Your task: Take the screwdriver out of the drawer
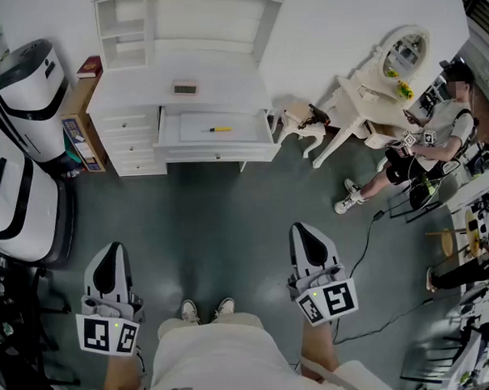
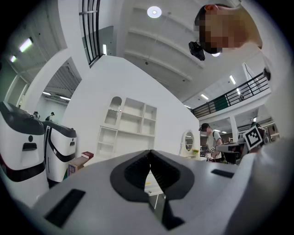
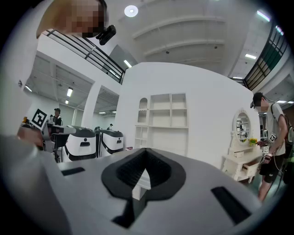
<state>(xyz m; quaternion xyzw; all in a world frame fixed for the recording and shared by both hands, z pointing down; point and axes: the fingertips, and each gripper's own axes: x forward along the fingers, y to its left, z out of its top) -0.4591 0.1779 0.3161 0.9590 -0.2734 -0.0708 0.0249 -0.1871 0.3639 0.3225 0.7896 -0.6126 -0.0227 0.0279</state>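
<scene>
A small yellow-handled screwdriver (image 1: 218, 129) lies in the open top drawer (image 1: 214, 140) of a white desk (image 1: 179, 89) against the far wall. Both grippers hang well short of it, over the dark floor near my feet. My left gripper (image 1: 112, 251) is at lower left and my right gripper (image 1: 303, 230) at lower right. Each has its jaws together with nothing between them. In the left gripper view the left gripper (image 2: 149, 152) points at the desk, and the right gripper (image 3: 146, 150) does the same in the right gripper view.
Two large white-and-black machines (image 1: 20, 151) stand at the left. A cardboard box (image 1: 81, 124) with a book sits beside the desk. At the right are a white dressing table (image 1: 369, 80) with a mirror, a toy horse (image 1: 302, 123), a person (image 1: 420, 146) and floor cables (image 1: 368, 249).
</scene>
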